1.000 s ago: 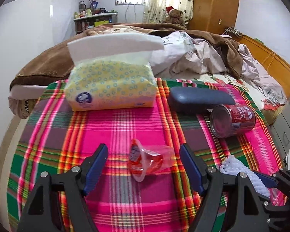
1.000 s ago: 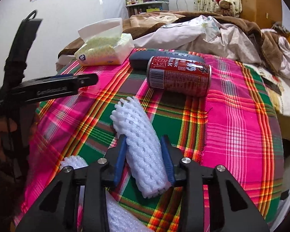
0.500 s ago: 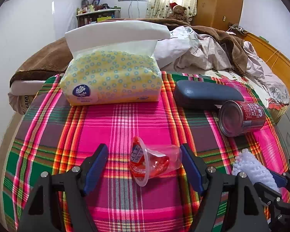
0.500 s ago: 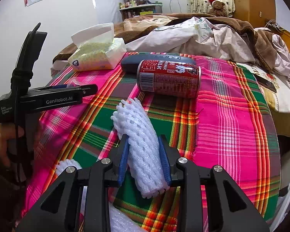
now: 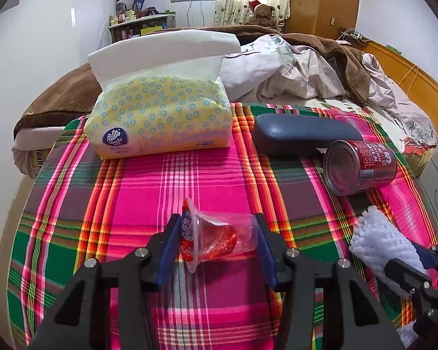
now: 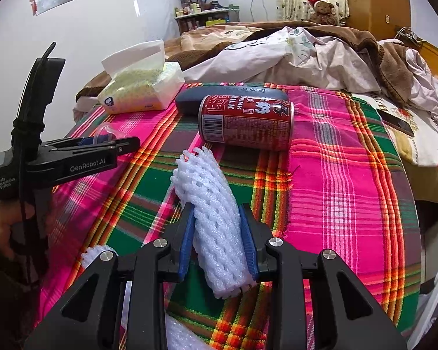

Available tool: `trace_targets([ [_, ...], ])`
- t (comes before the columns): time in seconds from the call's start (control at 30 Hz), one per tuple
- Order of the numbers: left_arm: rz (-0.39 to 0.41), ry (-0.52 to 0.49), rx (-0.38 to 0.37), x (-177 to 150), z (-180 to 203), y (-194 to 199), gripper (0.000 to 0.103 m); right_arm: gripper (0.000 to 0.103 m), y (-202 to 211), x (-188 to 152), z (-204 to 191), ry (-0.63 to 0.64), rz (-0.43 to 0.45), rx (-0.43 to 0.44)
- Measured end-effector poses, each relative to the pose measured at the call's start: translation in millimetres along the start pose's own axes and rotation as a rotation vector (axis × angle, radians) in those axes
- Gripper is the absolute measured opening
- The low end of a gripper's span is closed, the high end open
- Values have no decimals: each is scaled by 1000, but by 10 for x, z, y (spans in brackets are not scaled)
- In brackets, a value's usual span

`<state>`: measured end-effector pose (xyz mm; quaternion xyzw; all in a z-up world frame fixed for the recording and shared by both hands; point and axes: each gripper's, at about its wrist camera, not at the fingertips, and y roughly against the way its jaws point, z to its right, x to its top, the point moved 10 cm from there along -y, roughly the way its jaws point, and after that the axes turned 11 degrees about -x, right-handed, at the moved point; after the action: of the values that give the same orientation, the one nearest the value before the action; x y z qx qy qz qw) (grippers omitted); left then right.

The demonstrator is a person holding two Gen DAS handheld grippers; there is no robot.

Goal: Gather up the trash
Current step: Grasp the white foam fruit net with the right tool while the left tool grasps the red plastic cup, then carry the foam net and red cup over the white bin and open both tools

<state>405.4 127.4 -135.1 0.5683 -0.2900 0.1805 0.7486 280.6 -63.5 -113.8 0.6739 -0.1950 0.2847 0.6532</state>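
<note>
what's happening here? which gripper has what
A person is clearing trash off a plaid-covered table with two handheld grippers. The right gripper is shut on a white foam net sleeve. The left gripper's jaws are closing around a clear plastic cup lying on its side. A red can lies uncollected.

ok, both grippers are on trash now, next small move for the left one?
Probably finish closing, then lift. The left gripper is closing around the clear plastic cup, which lies on its side on the plaid cloth; the right gripper already clamps the foam net.
</note>
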Motion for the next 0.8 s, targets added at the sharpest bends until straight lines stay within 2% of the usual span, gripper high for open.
trace_targets([
  [0.4, 33, -22, -20, -69, 270, 330, 51, 31, 200, 27, 83, -37, 43, -4],
  [0.8, 98, -83, -52, -102, 797, 833, 51, 31, 571, 23, 295, -88, 106, -15],
])
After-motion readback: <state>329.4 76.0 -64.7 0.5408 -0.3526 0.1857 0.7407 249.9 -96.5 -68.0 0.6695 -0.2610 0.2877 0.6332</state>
